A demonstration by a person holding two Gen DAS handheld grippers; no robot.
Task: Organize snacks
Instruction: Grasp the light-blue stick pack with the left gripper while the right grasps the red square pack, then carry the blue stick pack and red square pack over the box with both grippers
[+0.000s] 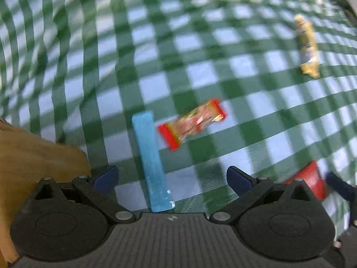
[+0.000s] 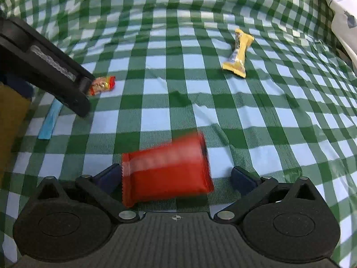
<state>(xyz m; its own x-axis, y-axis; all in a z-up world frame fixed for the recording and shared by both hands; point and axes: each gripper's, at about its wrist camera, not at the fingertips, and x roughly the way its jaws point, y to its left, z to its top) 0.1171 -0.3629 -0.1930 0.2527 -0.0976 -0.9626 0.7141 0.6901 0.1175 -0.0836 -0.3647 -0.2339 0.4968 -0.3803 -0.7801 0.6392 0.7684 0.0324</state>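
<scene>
A long blue snack stick (image 1: 150, 160) lies on the green checked cloth between the fingers of my open left gripper (image 1: 171, 178); it also shows in the right wrist view (image 2: 50, 120). A small red and orange candy packet (image 1: 193, 124) lies just beyond it, and shows in the right wrist view (image 2: 102, 85). My right gripper (image 2: 176, 178) is open, with a blurred red packet (image 2: 167, 174) lying between its fingers, against the left one; this packet shows in the left wrist view (image 1: 309, 178). A yellow snack bar (image 2: 238, 52) lies farther off at the right; it also shows in the left wrist view (image 1: 306, 44).
A brown paper bag (image 1: 29, 169) stands at the left, beside my left gripper. The left gripper's black body (image 2: 46, 67) crosses the left of the right wrist view. White fabric (image 2: 343, 11) lies at the far right edge of the cloth.
</scene>
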